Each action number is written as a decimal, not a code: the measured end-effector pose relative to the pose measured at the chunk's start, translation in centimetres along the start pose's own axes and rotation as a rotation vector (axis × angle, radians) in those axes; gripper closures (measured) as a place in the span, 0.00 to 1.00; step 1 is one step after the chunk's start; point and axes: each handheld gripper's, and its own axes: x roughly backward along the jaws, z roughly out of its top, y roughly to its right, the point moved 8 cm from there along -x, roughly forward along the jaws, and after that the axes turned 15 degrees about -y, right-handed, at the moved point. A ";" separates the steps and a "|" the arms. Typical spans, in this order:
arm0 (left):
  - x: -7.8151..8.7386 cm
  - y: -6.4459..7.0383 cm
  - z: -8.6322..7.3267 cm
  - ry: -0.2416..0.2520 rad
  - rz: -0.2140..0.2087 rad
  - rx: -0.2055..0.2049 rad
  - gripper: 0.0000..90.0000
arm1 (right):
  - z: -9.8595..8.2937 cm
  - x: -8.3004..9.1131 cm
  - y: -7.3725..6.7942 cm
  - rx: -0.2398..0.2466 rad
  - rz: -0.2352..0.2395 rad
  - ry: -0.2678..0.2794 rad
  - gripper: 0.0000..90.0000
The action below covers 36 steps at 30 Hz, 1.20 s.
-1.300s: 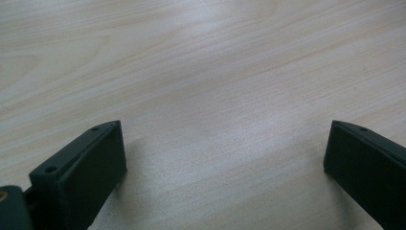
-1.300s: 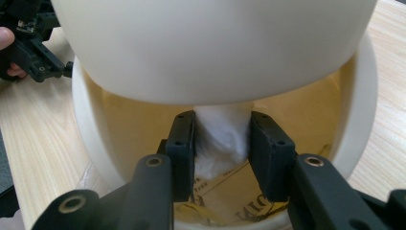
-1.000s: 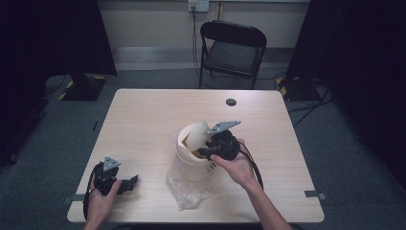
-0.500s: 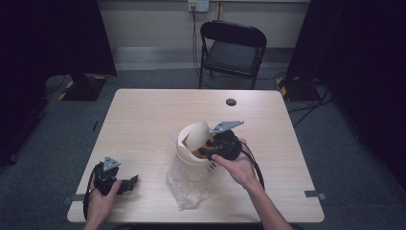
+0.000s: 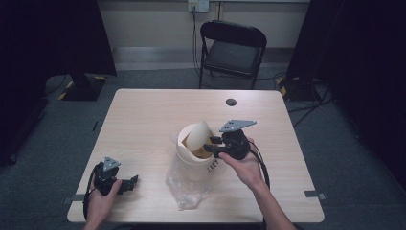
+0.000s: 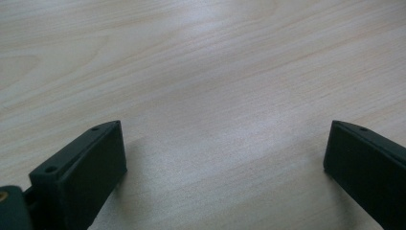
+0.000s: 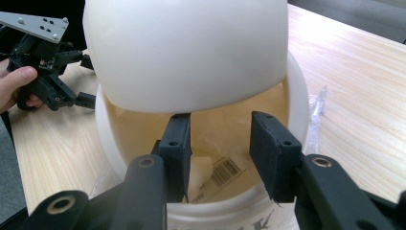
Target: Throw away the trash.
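The white tub [image 5: 194, 153] stands near the middle of the bench [image 5: 143, 124], on a crumpled clear plastic bag [image 5: 184, 184], its lid [image 5: 196, 134] tilted up at the far side. The right tool [image 5: 210, 146] reaches over the rim into the opening — its jaws a narrow gap apart, gripping nothing, above a white packet with a barcode [image 7: 218, 173] inside. The left tool [image 5: 129, 182] rests low on the bench near the front left corner — jaws wide, bare wood between them.
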 end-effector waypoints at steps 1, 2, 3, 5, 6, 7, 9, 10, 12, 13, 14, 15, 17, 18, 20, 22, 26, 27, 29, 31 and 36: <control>0.0 0.0 0.0 0.000 -0.001 0.000 0.00 | 0.0 0.1 0.0 0.000 -0.003 -0.002 0.66; 0.0 0.0 0.0 0.000 -0.001 0.000 0.00 | -0.1 0.1 0.1 -0.003 -0.007 -0.001 0.66; 0.0 0.0 0.0 0.001 -0.001 0.000 0.00 | -0.1 0.3 0.1 -0.008 -0.008 0.005 0.66; 0.0 0.0 0.0 0.000 0.000 0.000 0.00 | -0.1 0.8 0.3 -0.023 -0.014 0.018 0.63; 0.0 0.0 0.0 0.000 -0.001 0.000 0.00 | -0.2 1.0 0.5 -0.029 -0.020 0.021 0.63; 0.0 0.0 0.0 0.000 -0.001 0.000 0.00 | -0.2 1.1 0.6 -0.032 -0.019 0.024 0.62; 0.0 0.0 0.0 0.000 0.000 0.000 0.00 | -0.3 1.4 0.8 -0.039 -0.022 0.028 0.61; 0.0 0.0 0.0 0.000 -0.001 0.000 0.00 | -0.3 1.6 0.9 -0.043 -0.024 0.030 0.60; 0.0 0.0 0.0 0.001 -0.001 0.001 0.00 | -0.5 1.9 1.1 -0.049 -0.028 0.032 0.57; 0.0 0.0 0.0 0.000 0.000 0.000 0.00 | -0.6 2.1 1.2 -0.053 -0.029 0.034 0.56; 0.0 0.0 0.0 0.000 -0.001 0.000 0.00 | -0.7 2.2 1.3 -0.059 -0.033 0.036 0.56; 0.0 0.0 0.0 0.000 -0.001 0.000 0.00 | -0.8 2.4 1.4 -0.062 -0.037 0.037 0.55; 0.0 0.0 0.0 0.000 -0.001 0.000 0.00 | -1.1 2.8 1.6 -0.067 -0.039 0.042 0.52; 0.0 0.0 0.0 0.000 -0.001 0.000 0.00 | -1.3 2.9 1.8 -0.076 -0.043 0.042 0.50; 0.0 0.0 0.0 0.000 -0.001 0.000 0.00 | -1.8 3.1 2.3 -0.091 -0.060 0.041 0.46; 0.0 0.0 0.0 0.000 -0.001 0.001 0.00 | -2.3 3.3 2.9 -0.112 -0.068 0.038 0.42; 0.0 0.0 0.0 0.000 -0.001 0.001 0.00 | -3.5 4.0 4.2 -0.162 -0.101 0.046 0.35; 0.0 0.0 0.0 0.000 -0.001 0.000 0.00 | -3.7 4.2 4.6 -0.172 -0.113 0.049 0.34; 0.0 0.0 0.0 0.000 -0.001 0.001 0.00 | -4.2 4.5 5.1 -0.192 -0.128 0.048 0.32; 0.0 0.0 0.0 0.000 -0.001 0.000 0.00 | -4.7 4.9 5.6 -0.207 -0.143 0.045 0.30; 0.0 0.0 0.0 0.000 -0.001 0.001 0.00 | -6.2 5.3 6.7 -0.253 -0.160 0.046 0.27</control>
